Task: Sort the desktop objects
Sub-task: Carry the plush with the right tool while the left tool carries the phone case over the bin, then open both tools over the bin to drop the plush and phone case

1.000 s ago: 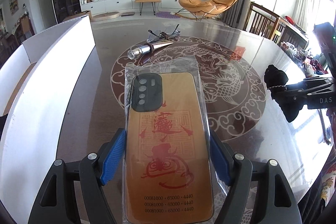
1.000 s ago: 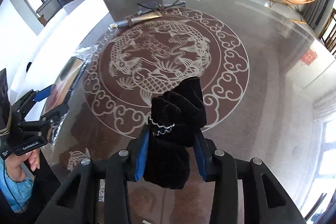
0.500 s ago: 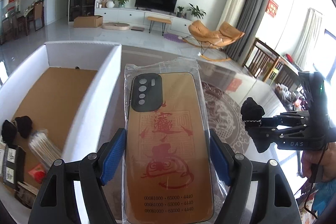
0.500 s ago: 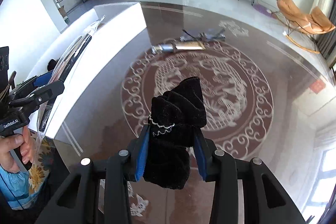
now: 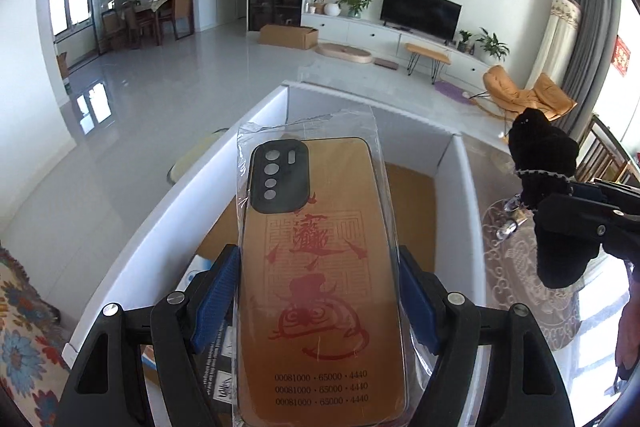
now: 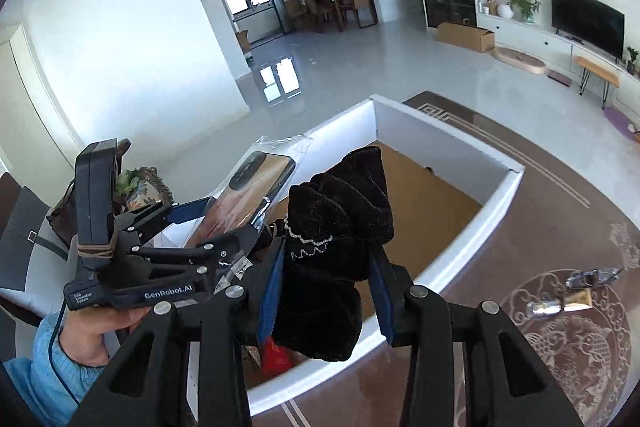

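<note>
Hovering over white cardboard box [image 6: 460, 147]: left tool [image 5: 316, 291] clamps bagged gold phone case [image 5: 320, 267], right tool [image 6: 326, 291] clamps black velvet pouch [image 6: 336, 227]. Both undropped; silver items [image 6: 576, 291] left on tabletop [image 6: 520, 219], w/ some stuff already boxed.

A dark television [image 5: 419, 11] stands on a long white cabinet [image 5: 360, 31]. Left of it lie a cardboard carton [image 5: 288, 37] on the floor, right an orange lounge chair [image 5: 524, 95].

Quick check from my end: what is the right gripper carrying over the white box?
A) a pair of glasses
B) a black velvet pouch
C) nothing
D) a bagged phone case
B: the right gripper has its blue fingers pressed on a black velvet pouch above the white box.
</note>
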A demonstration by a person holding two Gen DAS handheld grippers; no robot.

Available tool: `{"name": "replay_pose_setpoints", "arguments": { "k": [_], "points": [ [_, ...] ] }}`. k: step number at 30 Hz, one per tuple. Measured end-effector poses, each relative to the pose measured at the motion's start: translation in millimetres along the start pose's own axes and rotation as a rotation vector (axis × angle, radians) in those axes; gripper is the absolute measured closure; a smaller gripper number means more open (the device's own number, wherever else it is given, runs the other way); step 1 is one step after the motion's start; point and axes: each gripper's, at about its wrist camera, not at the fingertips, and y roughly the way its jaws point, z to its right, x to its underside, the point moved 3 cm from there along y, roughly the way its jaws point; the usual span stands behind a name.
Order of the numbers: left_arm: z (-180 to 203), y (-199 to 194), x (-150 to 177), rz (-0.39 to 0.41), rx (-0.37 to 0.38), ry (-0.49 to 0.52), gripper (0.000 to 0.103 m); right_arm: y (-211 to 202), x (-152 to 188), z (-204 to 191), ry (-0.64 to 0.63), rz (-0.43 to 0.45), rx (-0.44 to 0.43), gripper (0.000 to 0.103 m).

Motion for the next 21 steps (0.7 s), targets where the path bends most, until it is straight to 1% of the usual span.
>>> {"name": "replay_pose_setpoints", "arguments": {
  "k": [3,5,8,9,10,12,14,15,17,18,19,21],
  "points": [
    [-14,20,11,-0.047,-0.025,-0.003,0.029,49,7,-7,0.009,-0.064,0.009,0.062],
    [-19,32,16,-0.075,-0.033,-0.002,0.029,73,14,-11,0.013,-0.093,0.018,0.062],
    [-22,46,20,-0.111,-0.040,0.009,0.028,100,24,-14,0.012,-0.132,0.040,0.058],
    [-21,50,22,-0.124,-0.046,0.011,0.028,108,27,-15,0.016,-0.150,0.046,0.048],
    [-18,53,24,-0.140,-0.052,0.013,0.028,111,29,-14,0.023,-0.160,0.054,0.034],
    [-14,59,26,-0.168,-0.078,0.006,0.028,109,30,-14,0.034,-0.142,0.062,0.025],
    [-12,59,29,-0.160,-0.091,-0.007,0.028,99,27,-12,0.044,-0.110,0.042,0.024],
    [-9,56,29,-0.146,-0.097,-0.011,0.028,91,26,-10,0.047,-0.091,0.037,0.023],
    [-4,47,30,-0.114,-0.108,-0.008,0.028,68,28,-5,0.048,-0.043,0.049,0.017],
    [-1,40,30,-0.098,-0.116,-0.003,0.028,54,32,-3,0.047,-0.016,0.063,0.013],
    [3,35,29,-0.079,-0.119,0.008,0.028,45,34,4,0.046,0.011,0.081,0.011],
    [16,21,26,-0.031,-0.116,0.027,0.027,22,50,17,0.043,0.063,0.132,0.009]
  ]
}}
